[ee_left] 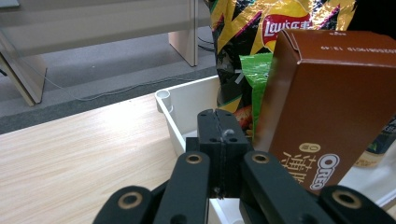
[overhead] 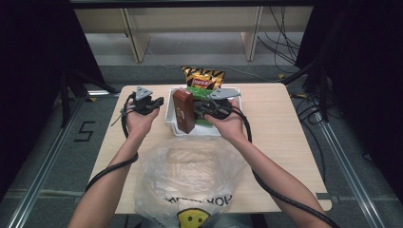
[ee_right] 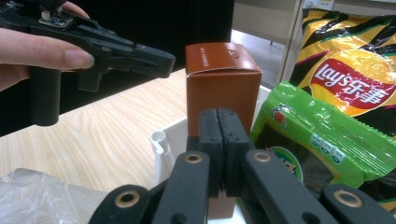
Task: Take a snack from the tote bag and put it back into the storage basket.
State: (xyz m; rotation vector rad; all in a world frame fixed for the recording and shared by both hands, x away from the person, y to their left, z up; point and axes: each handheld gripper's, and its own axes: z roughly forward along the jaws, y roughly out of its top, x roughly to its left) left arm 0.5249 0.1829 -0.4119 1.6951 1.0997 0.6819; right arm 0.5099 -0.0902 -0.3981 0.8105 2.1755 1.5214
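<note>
I hold a pair of tongs in each hand over the wooden table, and the white tray at its far middle is my landmark. My left tongs hover just outside the tray's left wall, level with its far end; their jaws are pressed together with nothing between them, as the left gripper view shows, where the tips meet in a thin seam right above the tray's corner post. My right tongs sit over the middle of the tray, pointing left at the brown box. Their jaws are also pressed together and empty; in the right gripper view the closed tips stand right in front of the box, but I cannot tell whether they touch it.

The brown box stands upright in the tray's left part, near the left wall, a biscuit brand printed on its side. Just to its right in the tray lies a green packet, and behind that, at the tray's far edge, a yellow and black crisp bag stands up.

On the near side of the tray, well apart from it, a clear plastic bag with a yellow smiley face is spread across the table's near edge.
</note>
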